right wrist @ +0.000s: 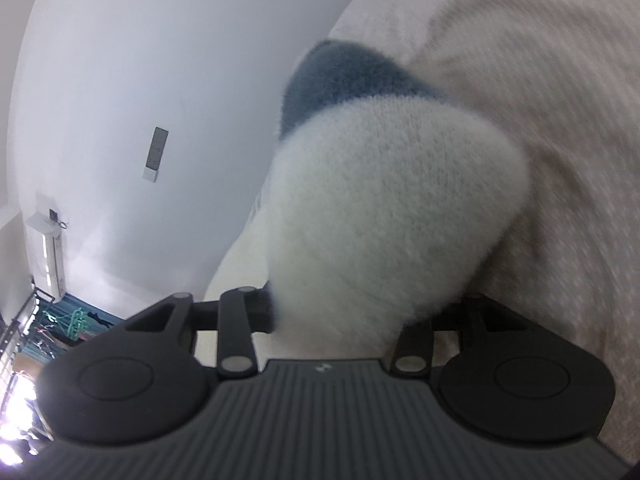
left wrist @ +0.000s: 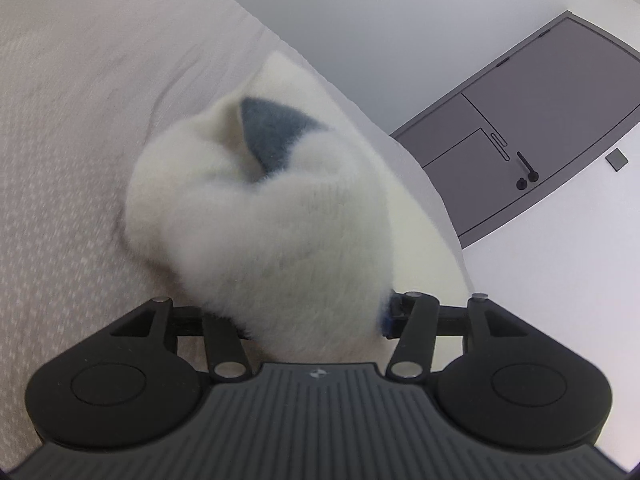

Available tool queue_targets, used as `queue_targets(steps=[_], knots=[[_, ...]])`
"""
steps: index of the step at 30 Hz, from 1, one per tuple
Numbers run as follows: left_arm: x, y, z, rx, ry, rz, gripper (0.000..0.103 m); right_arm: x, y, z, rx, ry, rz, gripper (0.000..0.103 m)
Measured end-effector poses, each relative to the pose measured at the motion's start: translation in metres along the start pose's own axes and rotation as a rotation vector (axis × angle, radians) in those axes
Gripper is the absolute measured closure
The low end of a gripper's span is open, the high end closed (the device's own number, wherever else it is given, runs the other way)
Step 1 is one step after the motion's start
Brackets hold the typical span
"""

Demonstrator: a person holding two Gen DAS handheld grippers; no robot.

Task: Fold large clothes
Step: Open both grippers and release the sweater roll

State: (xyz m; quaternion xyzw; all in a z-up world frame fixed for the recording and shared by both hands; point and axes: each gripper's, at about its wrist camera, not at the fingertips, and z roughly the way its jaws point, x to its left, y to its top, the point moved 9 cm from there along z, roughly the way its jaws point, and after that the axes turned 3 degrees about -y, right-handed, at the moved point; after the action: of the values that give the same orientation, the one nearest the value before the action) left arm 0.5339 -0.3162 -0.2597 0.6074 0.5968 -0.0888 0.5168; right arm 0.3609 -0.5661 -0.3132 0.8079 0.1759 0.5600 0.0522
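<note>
Your left gripper (left wrist: 316,316) and right gripper (right wrist: 340,316) each pinch a bunch of the fluffy white knit sweater with grey-blue patches (left wrist: 260,216), hanging over the pale textured bedspread (left wrist: 60,160). I'd lower both evenly so the fold lands flat.

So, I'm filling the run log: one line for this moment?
left gripper: holds fuzzy white sweater | right gripper: holds same sweater | surface: pinkish bedspread
</note>
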Motion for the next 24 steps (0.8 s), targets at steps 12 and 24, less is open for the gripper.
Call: queue_targets(steps=[12, 24], knots=[[-0.023, -0.006, -0.051, 0.050, 0.116, 0.096, 0.037, 0.022, -0.002, 0.004, 0.029, -0.091, 0.037, 0.042], [-0.117, 0.003, -0.171, -0.041, 0.214, 0.344, 0.033, 0.124, -0.013, -0.085, -0.053, -0.166, -0.291, 0.042]])
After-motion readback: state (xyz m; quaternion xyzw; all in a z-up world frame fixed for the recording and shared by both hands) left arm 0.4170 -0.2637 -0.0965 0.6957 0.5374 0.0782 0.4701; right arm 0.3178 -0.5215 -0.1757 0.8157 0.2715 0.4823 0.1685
